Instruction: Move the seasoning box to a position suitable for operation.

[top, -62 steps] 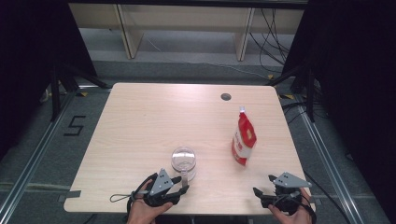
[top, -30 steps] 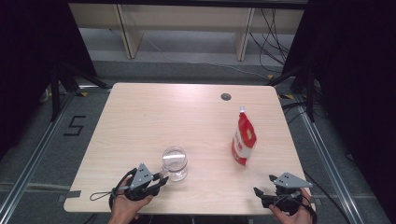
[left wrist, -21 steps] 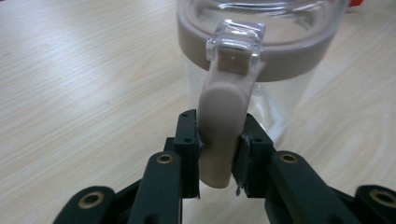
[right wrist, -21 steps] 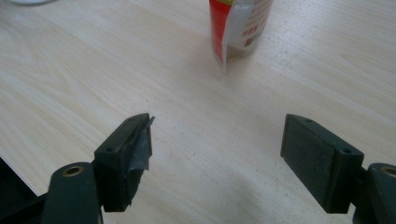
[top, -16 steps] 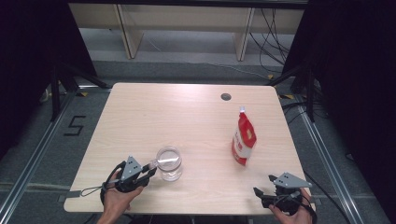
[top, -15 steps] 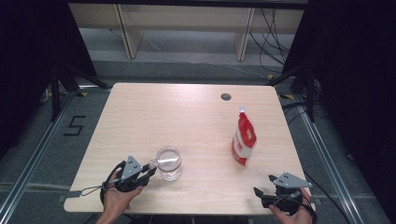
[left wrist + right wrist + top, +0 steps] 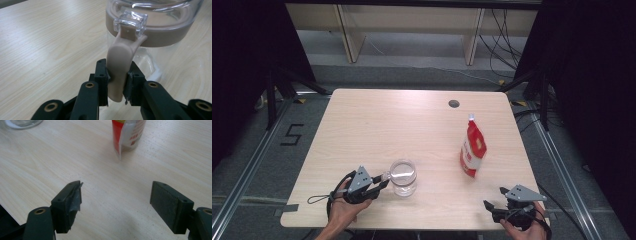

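Since two seconds ago, we see the left claw (image 7: 382,181) has swung from below the jar (image 7: 403,177) to its left side, and the jar has slid a little left on the desk (image 7: 412,125); the right claw (image 7: 492,209) has stayed put. From the high view, the jar stands upright near the front edge, left of centre, with the left claw touching its rim. A red pouch (image 7: 472,148) stands well apart to the right. Along the left claw (image 7: 117,80), the jaws are pinched narrow on the jar's beige lid tab (image 7: 120,65). Along the right claw (image 7: 116,200), the jaws stand wide over bare desk, the pouch (image 7: 128,133) beyond.
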Demonstrator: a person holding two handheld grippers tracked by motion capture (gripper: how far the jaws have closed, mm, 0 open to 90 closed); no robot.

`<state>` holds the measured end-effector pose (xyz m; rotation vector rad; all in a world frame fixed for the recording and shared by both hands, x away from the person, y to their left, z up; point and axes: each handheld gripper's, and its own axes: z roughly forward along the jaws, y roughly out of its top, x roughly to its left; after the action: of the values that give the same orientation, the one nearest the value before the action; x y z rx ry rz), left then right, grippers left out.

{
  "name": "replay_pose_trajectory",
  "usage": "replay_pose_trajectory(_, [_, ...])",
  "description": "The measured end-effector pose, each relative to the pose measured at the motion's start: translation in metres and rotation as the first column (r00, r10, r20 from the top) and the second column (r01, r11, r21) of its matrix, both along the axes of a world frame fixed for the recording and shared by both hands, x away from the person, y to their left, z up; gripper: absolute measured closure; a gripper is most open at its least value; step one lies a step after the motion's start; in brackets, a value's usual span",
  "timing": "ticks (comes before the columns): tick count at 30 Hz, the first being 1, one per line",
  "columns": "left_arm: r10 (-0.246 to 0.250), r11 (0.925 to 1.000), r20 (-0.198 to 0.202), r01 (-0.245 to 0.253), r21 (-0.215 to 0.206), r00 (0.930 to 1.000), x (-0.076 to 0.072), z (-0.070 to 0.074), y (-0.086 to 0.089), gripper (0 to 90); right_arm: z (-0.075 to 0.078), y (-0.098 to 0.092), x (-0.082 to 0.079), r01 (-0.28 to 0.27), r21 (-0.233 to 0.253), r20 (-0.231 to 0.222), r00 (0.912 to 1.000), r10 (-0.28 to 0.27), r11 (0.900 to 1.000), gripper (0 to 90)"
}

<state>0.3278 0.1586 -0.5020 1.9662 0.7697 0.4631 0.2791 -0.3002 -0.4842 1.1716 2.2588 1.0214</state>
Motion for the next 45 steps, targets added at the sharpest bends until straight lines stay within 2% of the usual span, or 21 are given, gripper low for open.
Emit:
replay_pose_trajectory(3, [-0.034, 0.999, 0.024, 0.033, 0.029, 0.9991, 0.001, 0.001, -0.003, 74.3, 0.001, 0.0, -0.001, 0.002, 0.0, 0.0, 1.0, -0.002, 1.0, 26.4])
replay_pose_trajectory(5, [-0.027, 0.9996, 0.005, 0.027, -0.002, 0.9996, -0.001, 0.0, -0.007, 74.3, 0.002, 0.003, -0.004, 0.035, 0.021, -0.035, 0.9988, -0.035, 0.999, 26.4])
replay_pose_trajectory(6, [-0.035, 0.9994, 0.012, 0.035, 0.002, 0.9993, 0.0, 0.0, -0.007, 74.3, 0.001, 0.0, 0.0, -0.005, -0.006, 0.012, 0.9999, 0.005, 1.0, 26.4])
replay_pose_trajectory(8, [-0.056, 0.9984, 0.016, 0.056, 0.009, 0.9983, 0.0, 0.0, -0.008, 74.2, 0.002, 0.003, -0.004, 0.028, 0.017, -0.027, 0.9992, -0.028, 0.999, 26.4])
replay_pose_trajectory(9, [-0.063, 0.998, 0.03, 0.063, 0.005, 0.9976, 0.001, -0.001, -0.009, 74.2, 0.001, 0.001, 0.0, -0.005, 0.0, 0.007, 1.0, 0.005, 1.0, 26.5])
replay_pose_trajectory(11, [-0.06, 0.998, 0.013, 0.06, -0.021, 0.9981, 0.002, -0.002, -0.014, 74.3, 0.002, 0.003, -0.002, 0.008, 0.009, -0.017, 0.9998, -0.008, 1.0, 26.5])
replay_pose_trajectory(16, [-0.107, 0.9941, 0.018, 0.107, -0.016, 0.9941, 0.003, -0.002, -0.02, 74.1, 0.001, 0.001, 0.0, -0.004, 0.002, 0.009, 1.0, 0.004, 1.0, 26.5])
replay_pose_trajectory(18, [-0.113, 0.9933, 0.006, 0.113, -0.027, 0.9936, 0.003, -0.002, -0.02, 73.9, 0.001, 0.003, -0.003, 0.016, 0.018, -0.02, 0.9997, -0.016, 1.0, 26.5])
replay_pose_trajectory(19, [-0.118, 0.9927, 0.012, 0.118, -0.022, 0.9929, 0.004, -0.002, -0.019, 73.8, 0.001, 0.001, 0.0, -0.01, -0.003, 0.006, 0.9999, 0.01, 1.0, 26.5])
replay_pose_trajectory(22, [-0.117, 0.9928, 0.014, 0.118, -0.023, 0.993, 0.004, -0.002, -0.019, 72.7, 0.001, 0.001, 0.0, -0.011, -0.003, 0.009, 0.9999, 0.011, 1.0, 26.5])
replay_pose_trajectory(23, [-0.094, 0.9942, -0.012, 0.093, -0.054, 0.9955, 0.003, -0.003, -0.02, 70.1, 0.001, 0.002, 0.0, -0.013, -0.003, 0.019, 0.9997, 0.013, 1.0, 26.5])
replay_pose_trajectory(26, [-0.087, 0.994, -0.029, 0.085, -0.07, 0.9958, 0.001, -0.004, -0.02, 58.9, 0.001, 0.002, 0.0, -0.024, 0.002, 0.012, 0.9996, 0.024, 1.0, 26.5])
replay_pose_trajectory(29, [-0.086, 0.9944, -0.027, 0.085, -0.063, 0.9959, -0.002, -0.002, -0.021, 51.1, 0.001, 0.004, -0.002, -0.012, 0.025, -0.013, 0.9998, 0.012, 1.0, 26.4])
replay_pose_trajectory(31, [-0.093, 0.9935, -0.015, 0.092, -0.067, 0.9955, -0.003, 0.001, -0.019, 45.4, 0.001, 0.003, -0.001, -0.026, 0.015, -0.002, 0.9997, 0.026, 1.0, 26.5])
replay_pose_trajectory(33, [-0.062, 0.9948, -0.024, 0.059, -0.083, 0.9978, -0.006, 0.004, -0.018, 40.4, 0.001, 0.003, -0.002, -0.011, 0.009, -0.003, 0.9999, 0.011, 1.0, 26.5])
replay_pose_trajectory(34, [-0.059, 0.9954, -0.02, 0.057, -0.076, 0.9981, -0.008, 0.006, -0.016, 38.2, 0.001, 0.001, 0.0, -0.026, -0.008, 0.027, 0.9993, 0.026, 1.0, 26.5])
replay_pose_trajectory(36, [-0.068, 0.9942, -0.017, 0.066, -0.084, 0.9976, -0.009, 0.009, -0.014, 35.9, 0.001, 0.0, 0.0, -0.031, -0.011, 0.036, 0.9989, 0.032, 0.999, 26.4])
replay_pose_trajectory(38, [-0.076, 0.9942, 0.0, 0.075, -0.077, 0.9971, -0.01, 0.011, -0.012, 34.7, 0.001, 0.003, -0.002, -0.011, 0.013, -0.003, 0.9999, 0.011, 1.0, 26.5])
replay_pose_trajectory(39, [-0.064, 0.9929, -0.02, 0.061, -0.102, 0.9978, -0.013, 0.014, -0.012, 34.7, 0.001, 0.003, -0.002, -0.011, 0.013, -0.003, 0.9999, 0.011, 1.0, 26.5])
replay_pose_trajectory(43, [-0.091, 0.9936, 0.003, 0.091, -0.067, 0.9959, -0.019, 0.026, -0.012, 37.3, 0.0, 0.001, 0.001, -0.037, -0.014, 0.04, 0.9985, 0.038, 0.999, 27.3])
replay_pose_trajectory(45, [-0.092, 0.9925, -0.004, 0.091, -0.082, 0.9958, -0.02, 0.03, -0.013, 37.1, 0.001, 0.002, 0.0, -0.032, -0.002, 0.013, 0.9994, 0.032, 0.999, 27.3])
